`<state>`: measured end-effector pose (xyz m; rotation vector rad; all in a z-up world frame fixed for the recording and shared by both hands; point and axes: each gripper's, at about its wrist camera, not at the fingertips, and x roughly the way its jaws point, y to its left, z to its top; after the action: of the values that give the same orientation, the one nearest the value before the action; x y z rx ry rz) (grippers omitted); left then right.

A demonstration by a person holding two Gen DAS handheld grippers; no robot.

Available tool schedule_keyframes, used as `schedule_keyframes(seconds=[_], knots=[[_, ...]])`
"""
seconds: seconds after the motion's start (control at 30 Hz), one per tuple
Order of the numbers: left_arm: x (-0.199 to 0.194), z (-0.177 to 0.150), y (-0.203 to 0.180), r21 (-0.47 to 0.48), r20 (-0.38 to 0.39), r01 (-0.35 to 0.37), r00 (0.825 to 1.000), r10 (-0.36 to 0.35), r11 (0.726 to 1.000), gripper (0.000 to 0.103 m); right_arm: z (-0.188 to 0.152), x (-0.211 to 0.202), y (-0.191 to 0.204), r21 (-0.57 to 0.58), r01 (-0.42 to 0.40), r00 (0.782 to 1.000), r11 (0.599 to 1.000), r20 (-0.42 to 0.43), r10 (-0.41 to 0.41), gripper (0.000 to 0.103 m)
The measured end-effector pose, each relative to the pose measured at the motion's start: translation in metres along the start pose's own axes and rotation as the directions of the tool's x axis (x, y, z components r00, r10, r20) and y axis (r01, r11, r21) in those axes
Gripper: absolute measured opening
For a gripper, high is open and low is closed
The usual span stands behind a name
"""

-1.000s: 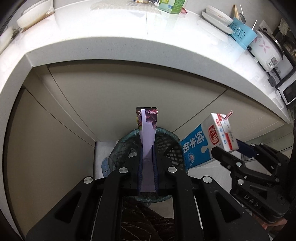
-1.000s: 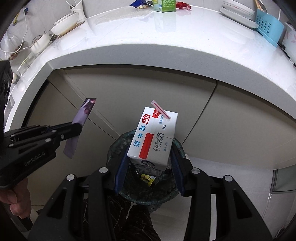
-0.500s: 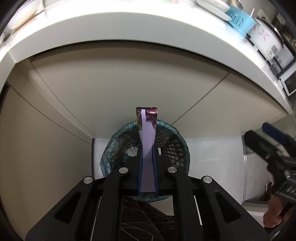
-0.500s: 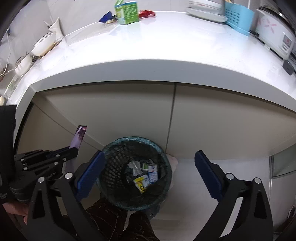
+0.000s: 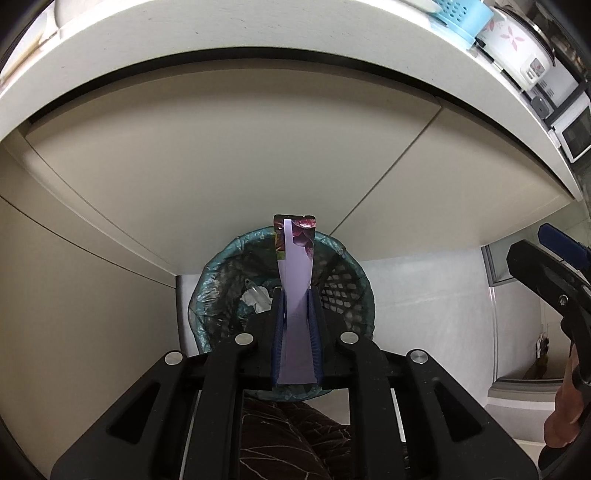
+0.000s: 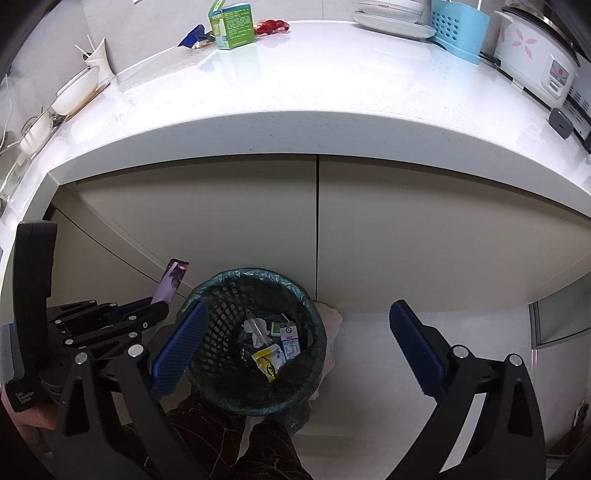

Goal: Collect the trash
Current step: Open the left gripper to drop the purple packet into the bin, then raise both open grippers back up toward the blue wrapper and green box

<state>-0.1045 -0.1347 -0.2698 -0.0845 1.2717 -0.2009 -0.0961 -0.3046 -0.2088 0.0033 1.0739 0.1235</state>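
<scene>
My left gripper (image 5: 295,295) is shut on a flat purple wrapper (image 5: 295,273) and holds it upright over the near rim of a black mesh trash bin (image 5: 343,291) lined with a green bag. In the right wrist view the wrapper (image 6: 171,282) sits just left of the bin (image 6: 221,295). My right gripper (image 6: 295,317) is wide open and empty above the bin. A blue and white milk carton (image 6: 290,341) lies inside the bin among other scraps.
Beige cabinet doors (image 6: 406,221) stand behind the bin under a white counter (image 6: 314,92). On the counter are a green carton (image 6: 232,26), a red wrapper (image 6: 273,26), a blue basket (image 6: 461,29), plates and a rice cooker (image 6: 535,62). My leg (image 6: 266,454) is near the bin.
My right gripper opened and let the milk carton drop into the bin, then drew back and up. My left gripper moved lower and closer to the bin, still holding the wrapper.
</scene>
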Motion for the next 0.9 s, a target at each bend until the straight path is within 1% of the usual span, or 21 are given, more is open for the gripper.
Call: schedule_keyframes(seconds=[0.1, 0.27, 0.33, 0.37, 0.4, 0.43, 0.5, 0.57, 0.63, 0.67, 0.77, 0.9], knots=[[0.002, -0.001, -0.001, 0.006, -0.009, 0.004, 1.0, -0.004, 1.0, 0.016, 0.0, 0.0, -0.001, 0.0, 0.001, 1.0, 1.0, -0.001, -0.001, 0.094], [0.003, -0.002, -0.003, 0.006, -0.01, 0.001, 1.0, -0.001, 1.0, 0.031, 0.0, 0.002, 0.0, -0.006, -0.002, 1.0, 1.0, -0.006, 0.002, 0.094], [0.0, -0.002, -0.004, 0.007, 0.001, -0.006, 1.0, 0.006, 1.0, 0.041, 0.001, 0.002, 0.0, -0.009, 0.0, 1.0, 1.0, -0.006, 0.0, 0.094], [-0.003, -0.002, -0.004, 0.004, 0.01, -0.01, 1.0, 0.01, 1.0, 0.043, 0.001, 0.002, 0.0, -0.008, 0.001, 1.0, 1.0, -0.006, -0.001, 0.094], [-0.007, -0.001, -0.003, 0.001, 0.021, -0.013, 1.0, 0.012, 1.0, 0.05, 0.002, 0.002, 0.0, -0.006, 0.001, 1.0, 1.0, -0.005, -0.001, 0.094], [-0.012, 0.0, -0.002, -0.003, 0.031, -0.017, 0.999, 0.017, 1.0, 0.061, 0.003, 0.001, 0.0, -0.005, 0.002, 1.0, 1.0, -0.004, -0.002, 0.094], [-0.023, 0.0, 0.0, -0.015, 0.056, -0.034, 0.998, 0.034, 0.999, 0.075, 0.006, -0.005, -0.001, -0.003, 0.003, 1.0, 1.0, 0.004, -0.003, 0.094], [-0.036, 0.002, 0.002, -0.022, 0.081, -0.024, 0.996, 0.026, 0.999, 0.079, 0.012, -0.015, -0.003, 0.004, -0.008, 1.0, 1.0, 0.026, 0.008, 0.094], [-0.047, 0.004, 0.008, -0.033, 0.098, -0.028, 0.995, 0.031, 0.999, 0.087, 0.019, -0.024, -0.005, 0.008, -0.008, 0.999, 1.0, 0.051, 0.008, 0.095], [-0.053, 0.005, 0.01, -0.042, 0.111, -0.027, 0.993, 0.032, 0.999, 0.088, 0.023, -0.029, -0.005, 0.01, -0.004, 0.998, 1.0, 0.063, 0.004, 0.095], [-0.069, 0.011, 0.016, -0.062, 0.122, -0.031, 0.992, 0.039, 0.998, 0.097, 0.035, -0.043, -0.002, 0.001, -0.009, 0.995, 1.0, 0.099, 0.009, 0.095], [-0.094, 0.022, 0.026, -0.091, 0.142, -0.018, 0.989, 0.031, 0.996, 0.097, 0.05, -0.06, 0.007, -0.045, -0.009, 0.991, 0.999, 0.132, 0.015, 0.095]])
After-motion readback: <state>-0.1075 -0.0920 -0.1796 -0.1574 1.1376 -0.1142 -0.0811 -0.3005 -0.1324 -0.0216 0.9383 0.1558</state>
